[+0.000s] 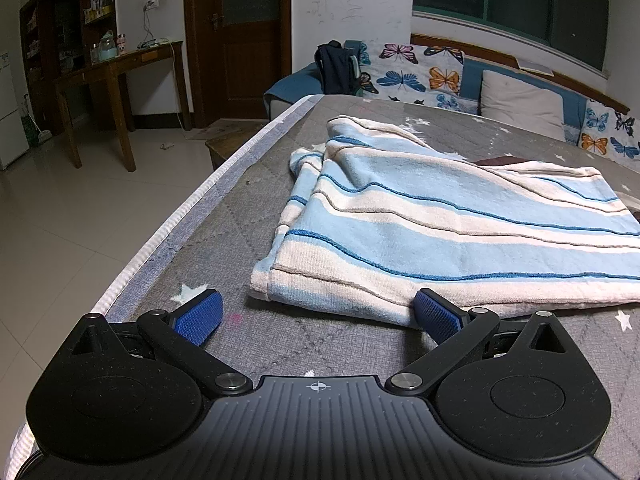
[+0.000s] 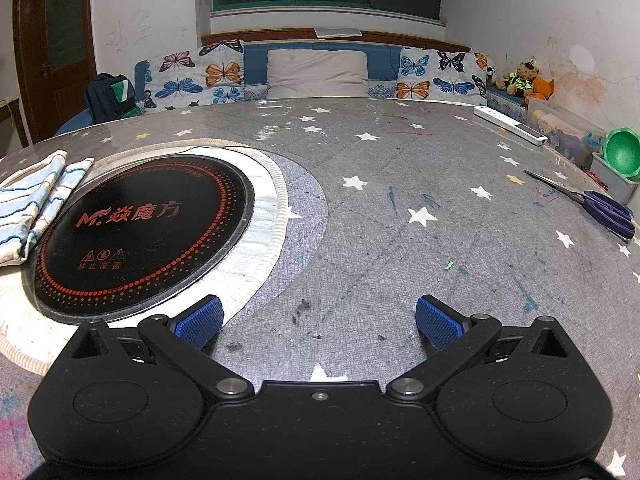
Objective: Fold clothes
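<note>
A blue and cream striped cloth (image 1: 440, 216) lies folded on the grey star-print table cover (image 1: 248, 208). My left gripper (image 1: 318, 314) is open and empty, low over the table just in front of the cloth's near edge; its right pad (image 1: 434, 314) is at that edge. In the right wrist view the same cloth (image 2: 36, 204) lies at the far left, partly over the rim of a round black induction hob (image 2: 144, 232). My right gripper (image 2: 320, 320) is open and empty over the bare cover, to the right of the hob.
Purple-handled scissors (image 2: 600, 206) and a white power strip (image 2: 510, 124) lie near the table's right edge, by a green bowl (image 2: 622, 152). The table's left edge (image 1: 168, 236) drops to a tiled floor. A sofa with butterfly cushions (image 2: 320, 72) runs behind the table.
</note>
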The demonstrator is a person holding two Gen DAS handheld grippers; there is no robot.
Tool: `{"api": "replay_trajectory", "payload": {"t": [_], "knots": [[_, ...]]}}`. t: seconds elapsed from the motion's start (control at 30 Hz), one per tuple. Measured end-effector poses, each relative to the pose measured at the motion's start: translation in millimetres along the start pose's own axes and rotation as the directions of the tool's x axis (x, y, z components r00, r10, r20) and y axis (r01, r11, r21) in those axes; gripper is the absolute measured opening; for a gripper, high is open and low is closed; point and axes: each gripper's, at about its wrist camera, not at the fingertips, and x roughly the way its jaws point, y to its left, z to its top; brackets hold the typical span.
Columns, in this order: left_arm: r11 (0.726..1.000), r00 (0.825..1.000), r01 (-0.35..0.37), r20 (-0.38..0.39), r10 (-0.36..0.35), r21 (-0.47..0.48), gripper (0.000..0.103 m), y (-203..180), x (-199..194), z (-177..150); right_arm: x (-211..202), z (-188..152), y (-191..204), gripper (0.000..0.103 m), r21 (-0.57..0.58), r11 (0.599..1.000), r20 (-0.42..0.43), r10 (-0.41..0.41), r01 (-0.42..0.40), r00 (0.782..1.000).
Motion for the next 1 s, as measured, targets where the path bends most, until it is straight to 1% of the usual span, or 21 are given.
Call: {"api": "replay_trajectory", "payload": {"t": [1.0], "knots": [[1.000,1.000,0.000,0.000,0.000,0.000,0.103,-0.5,0.8,0.0,-0.2,0.0,1.2,0.103,0.001,1.000,-0.001,0.001,-0.001,1.000]]}}
